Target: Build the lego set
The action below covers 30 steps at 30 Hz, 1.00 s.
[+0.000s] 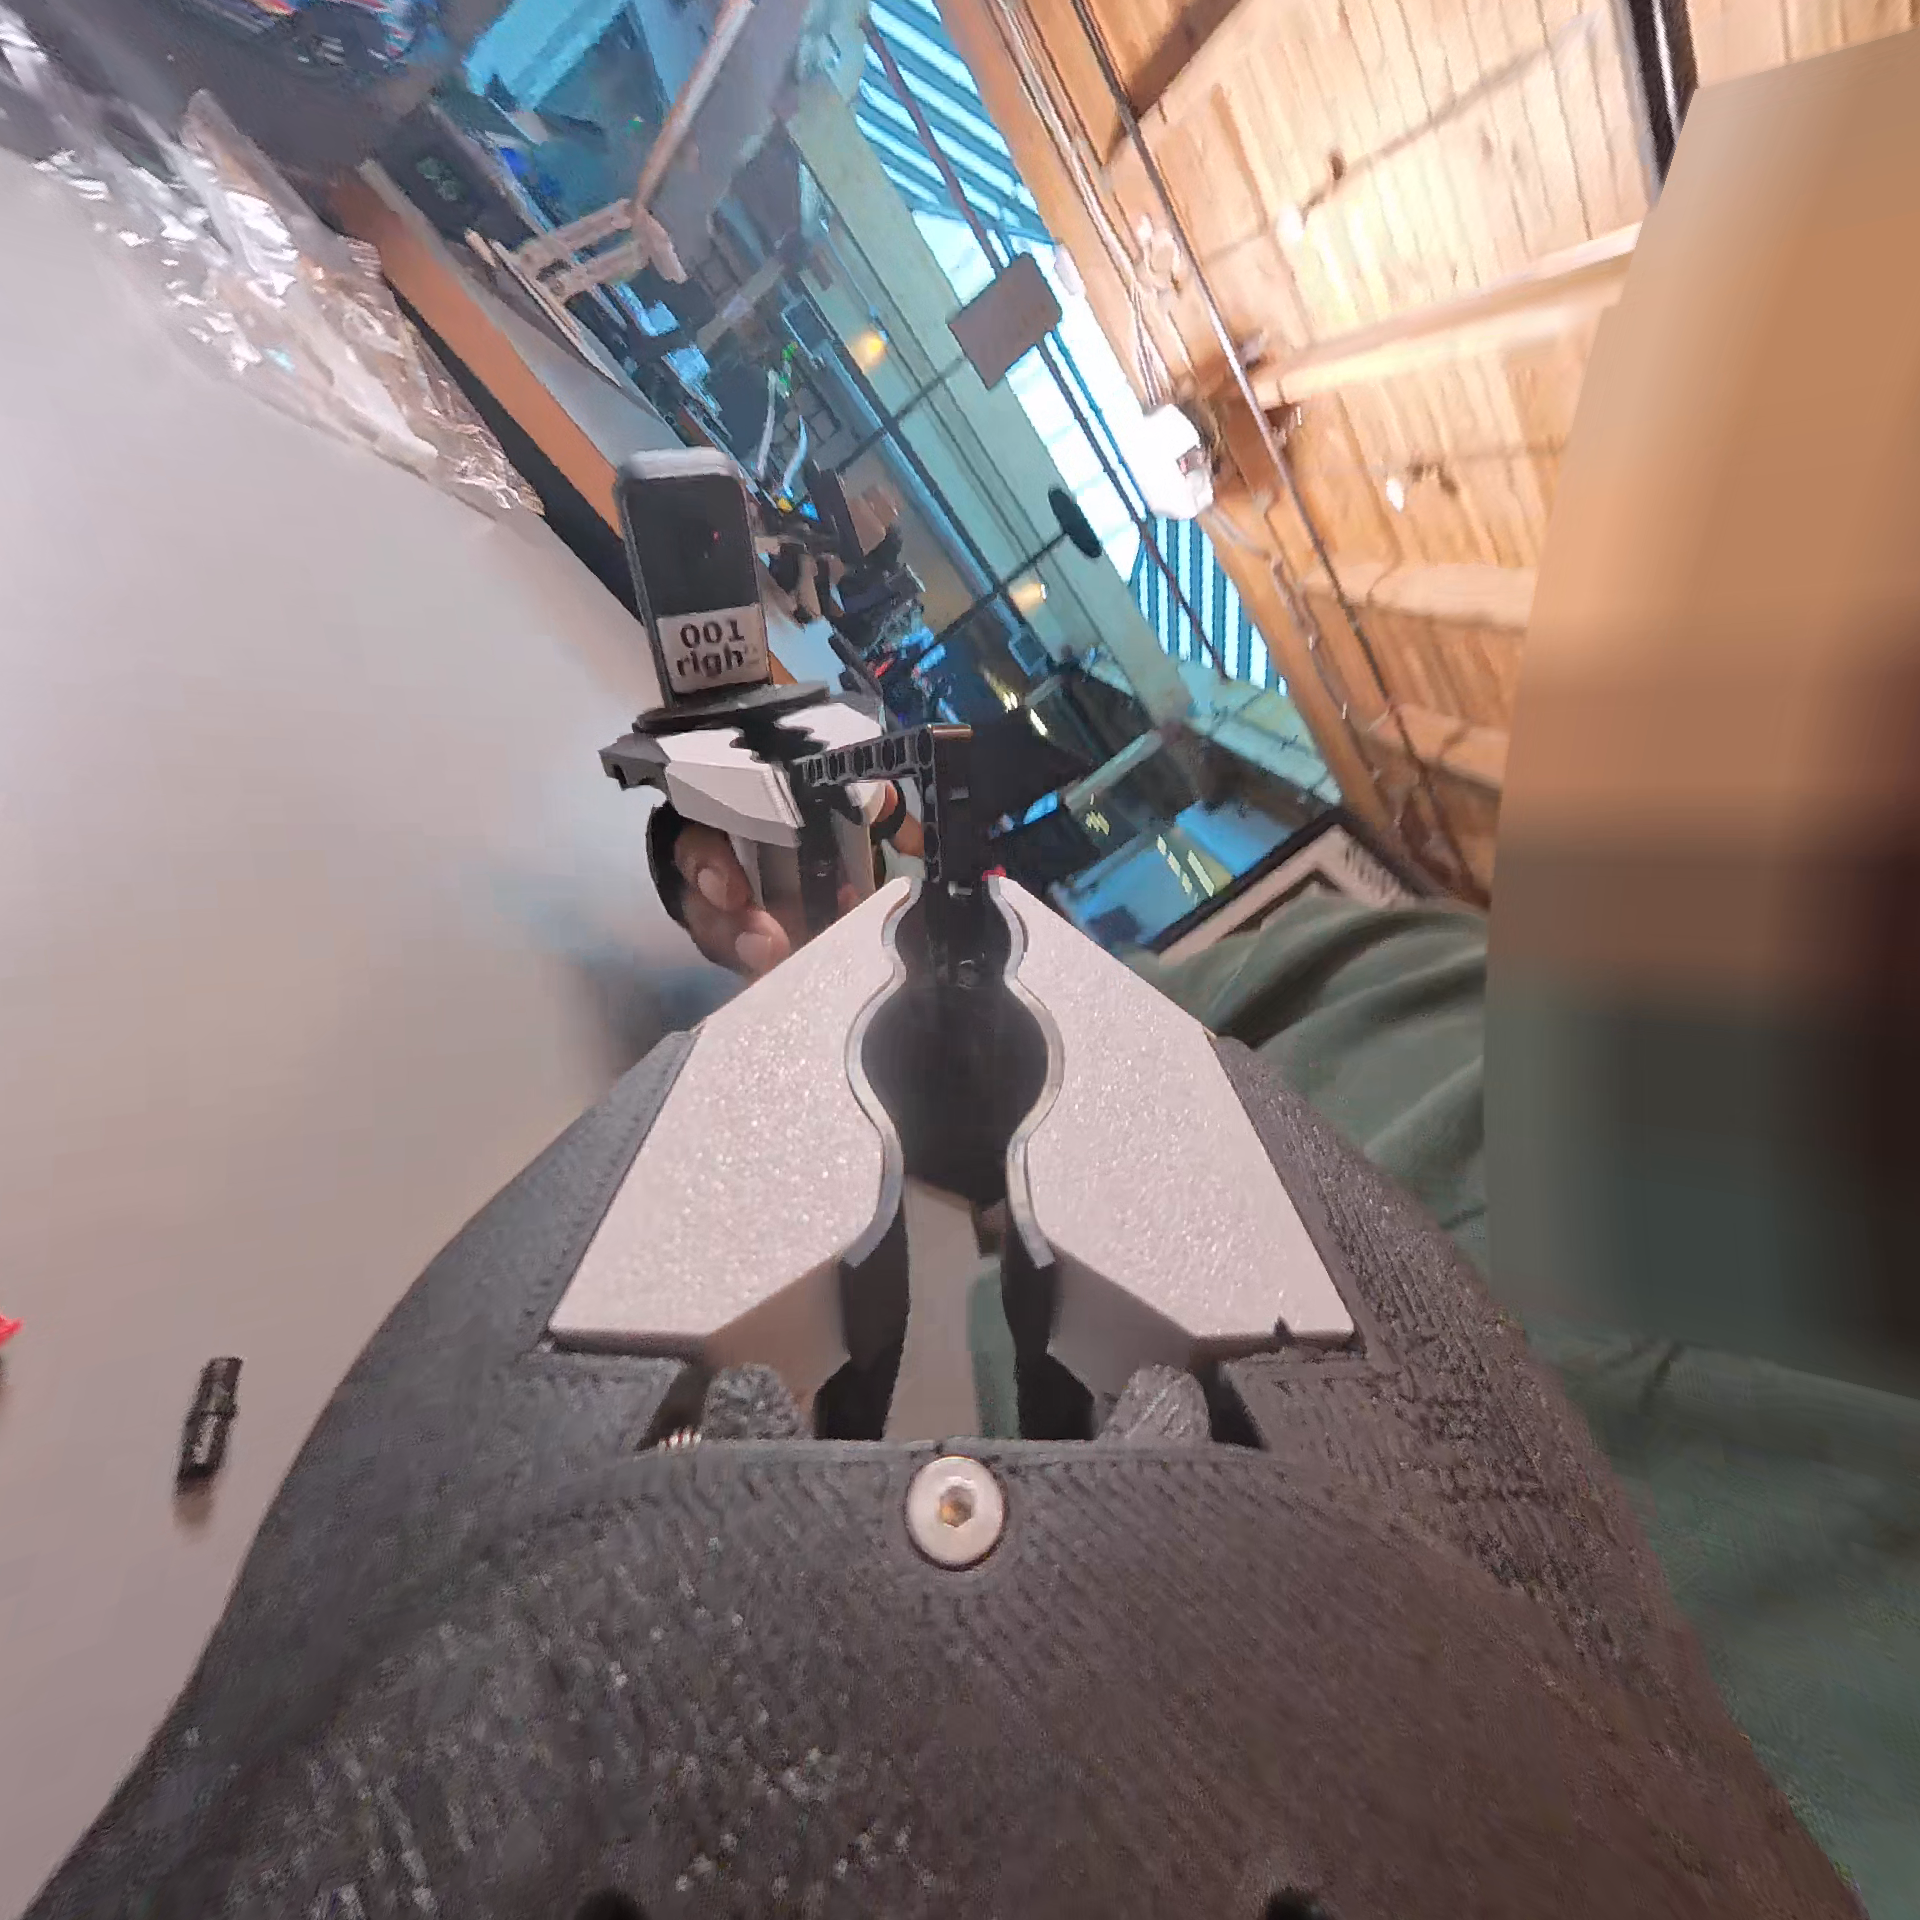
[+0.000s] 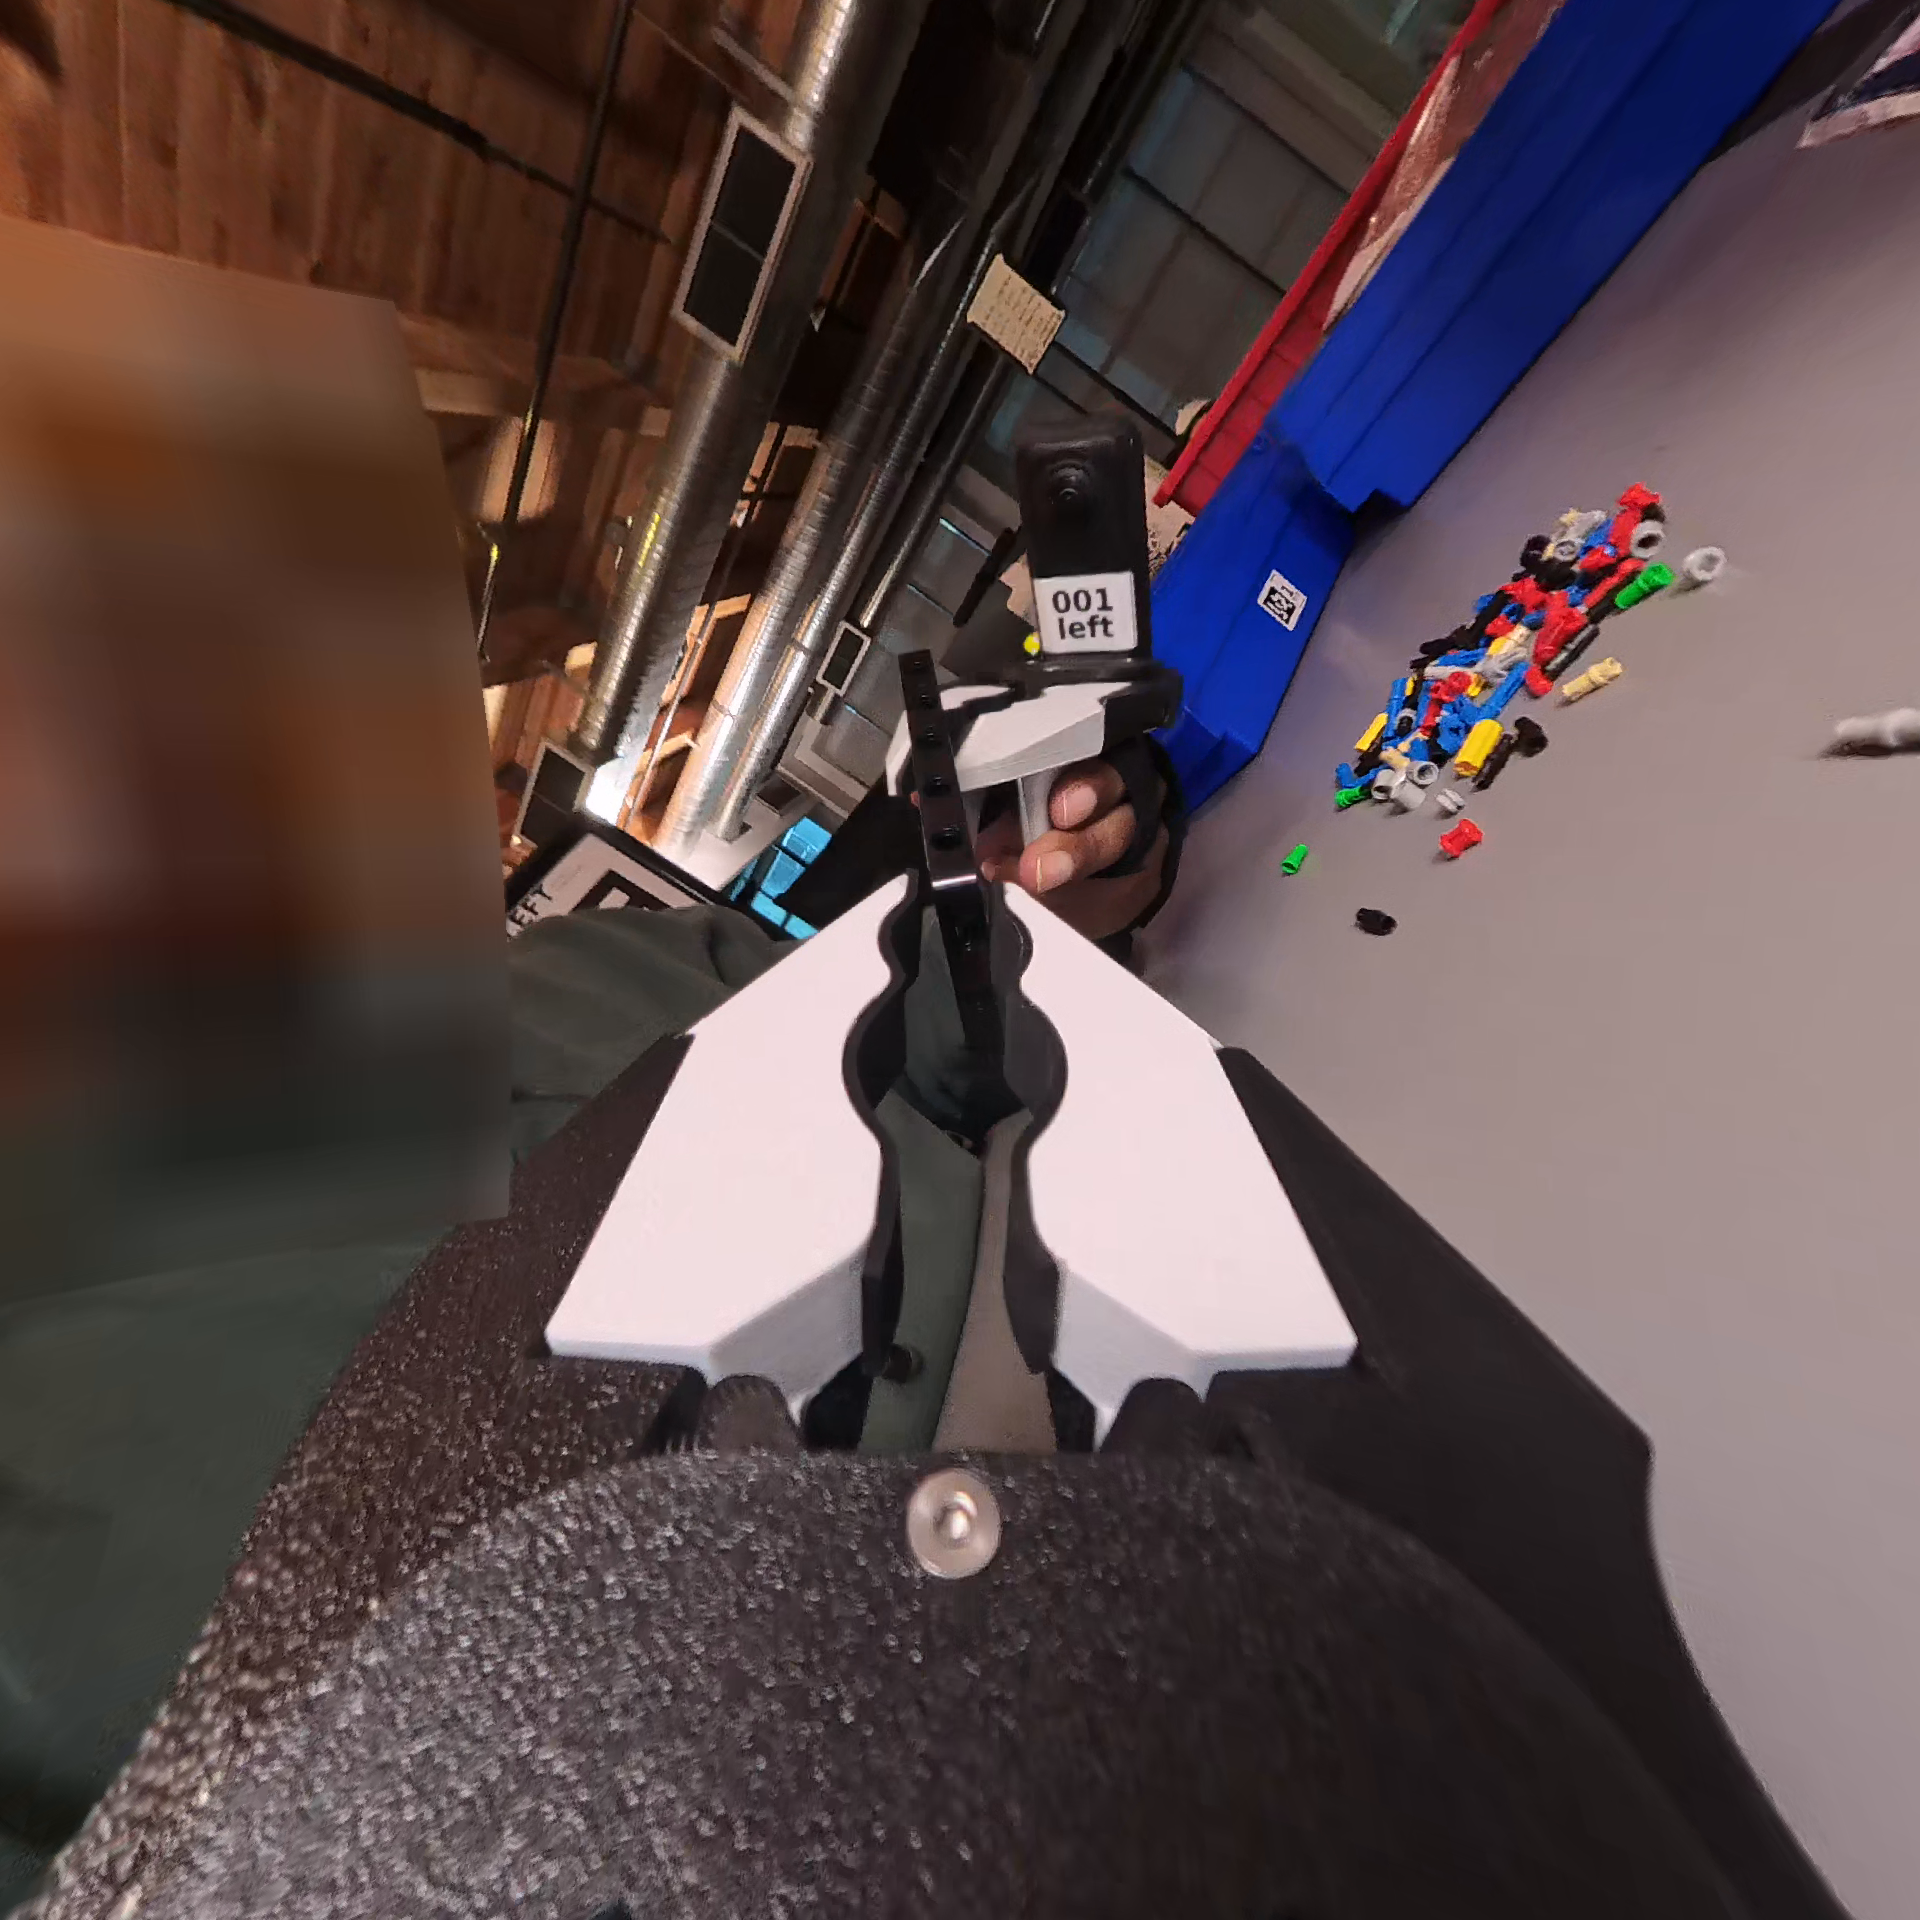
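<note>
Left gripper (image 1: 951, 894) has its fingers pinched narrow on a black holed beam (image 1: 948, 831) held up in the air; a second black beam (image 1: 868, 753) joins it at a right angle, making an L-shaped frame. Right gripper (image 2: 961, 904) is likewise clamped narrow on a black beam (image 2: 940, 790) of what looks like the same frame, both held well above the worktop (image 2: 1558, 1143), in front of the person's green sleeve (image 1: 1351, 997). Step in hand, as I judge it: mid-assembly, pressing or aligning two beams between the grippers. The next move probably calls for steady squeezing along the pin axis without twisting, then fetching another piece. Count: two grippers, one frame with at least two beams, one loose black pin (image 1: 211, 1418) near the left gripper, a red bit (image 1: 6, 1327) at the edge. Farther off: one mixed pile of small coloured pieces (image 2: 1496, 665), too many to count, several strays beside it, a blue bin (image 2: 1403, 343) behind, crinkled clear bags (image 1: 260, 281).
</note>
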Tool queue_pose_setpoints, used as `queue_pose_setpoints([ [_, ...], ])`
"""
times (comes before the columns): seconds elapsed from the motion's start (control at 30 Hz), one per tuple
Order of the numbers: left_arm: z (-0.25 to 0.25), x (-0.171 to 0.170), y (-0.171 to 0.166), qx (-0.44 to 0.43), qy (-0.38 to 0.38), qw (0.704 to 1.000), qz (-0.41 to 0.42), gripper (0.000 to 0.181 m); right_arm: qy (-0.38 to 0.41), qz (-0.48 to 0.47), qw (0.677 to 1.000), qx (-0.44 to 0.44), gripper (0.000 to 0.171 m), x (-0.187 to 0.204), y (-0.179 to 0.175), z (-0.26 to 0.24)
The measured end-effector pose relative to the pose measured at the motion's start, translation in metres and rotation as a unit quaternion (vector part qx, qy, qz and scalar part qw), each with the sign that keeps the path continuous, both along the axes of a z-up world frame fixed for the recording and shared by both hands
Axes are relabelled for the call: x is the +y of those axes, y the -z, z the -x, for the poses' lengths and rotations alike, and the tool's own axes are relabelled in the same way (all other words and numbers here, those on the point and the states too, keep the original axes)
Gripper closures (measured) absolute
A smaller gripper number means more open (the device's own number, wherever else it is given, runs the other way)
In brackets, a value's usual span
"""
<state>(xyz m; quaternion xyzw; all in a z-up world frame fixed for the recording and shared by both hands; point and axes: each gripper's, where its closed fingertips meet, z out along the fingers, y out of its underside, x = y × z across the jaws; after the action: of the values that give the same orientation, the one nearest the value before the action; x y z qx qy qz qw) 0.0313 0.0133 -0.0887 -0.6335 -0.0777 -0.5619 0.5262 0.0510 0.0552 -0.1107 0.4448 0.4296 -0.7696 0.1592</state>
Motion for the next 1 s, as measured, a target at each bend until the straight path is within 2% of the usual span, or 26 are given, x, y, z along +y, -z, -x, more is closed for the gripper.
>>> queue_pose_setpoints([
  [0.1, -0.008, -0.007, 0.003, 0.075, 0.027, 0.996, -0.028, 0.175, -0.013, -0.074, 0.996, 0.04, 0.156, -0.009, 0.002, -0.009],
  [0.23, -0.021, -0.015, 0.01, 0.184, 0.054, 0.979, -0.063, 0.174, -0.011, -0.214, 0.972, 0.097, 0.163, -0.02, 0.013, -0.017],
  [0.4, -0.021, -0.015, 0.027, 0.251, 0.051, 0.966, -0.041, 0.175, 0.021, -0.307, 0.937, 0.168, 0.167, -0.02, 0.01, -0.02],
  [0.6, -0.01, -0.007, 0.037, 0.248, 0.024, 0.968, -0.012, 0.169, 0.064, -0.413, 0.878, 0.232, 0.166, -0.016, 0.017, -0.015],
  [0.63, -0.008, -0.006, 0.039, 0.241, 0.021, 0.97, -0.004, 0.162, 0.069, -0.427, 0.868, 0.244, 0.166, -0.016, 0.017, -0.015],
  [0.77, 0.001, -0.002, 0.034, 0.194, 0.001, 0.981, 0.006, 0.114, 0.085, -0.477, 0.827, 0.285, 0.166, -0.018, 0.018, -0.014],
  [0.83, 0.002, -0.003, 0.034, 0.175, 0.006, 0.984, 0.014, 0.098, 0.101, -0.51, 0.797, 0.307, 0.166, -0.019, 0.018, -0.012],
  [0.9, -0.001, -0.002, 0.035, 0.15, 0.016, 0.988, 0.027, 0.09, 0.121, -0.542, 0.763, 0.331, 0.166, -0.018, 0.015, -0.009],
  [1.0, -0.006, 0.0, 0.032, 0.092, 0.03, 0.994, 0.042, 0.092, 0.141, -0.589, 0.707, 0.365, 0.166, -0.02, 0.014, -0.006],
])
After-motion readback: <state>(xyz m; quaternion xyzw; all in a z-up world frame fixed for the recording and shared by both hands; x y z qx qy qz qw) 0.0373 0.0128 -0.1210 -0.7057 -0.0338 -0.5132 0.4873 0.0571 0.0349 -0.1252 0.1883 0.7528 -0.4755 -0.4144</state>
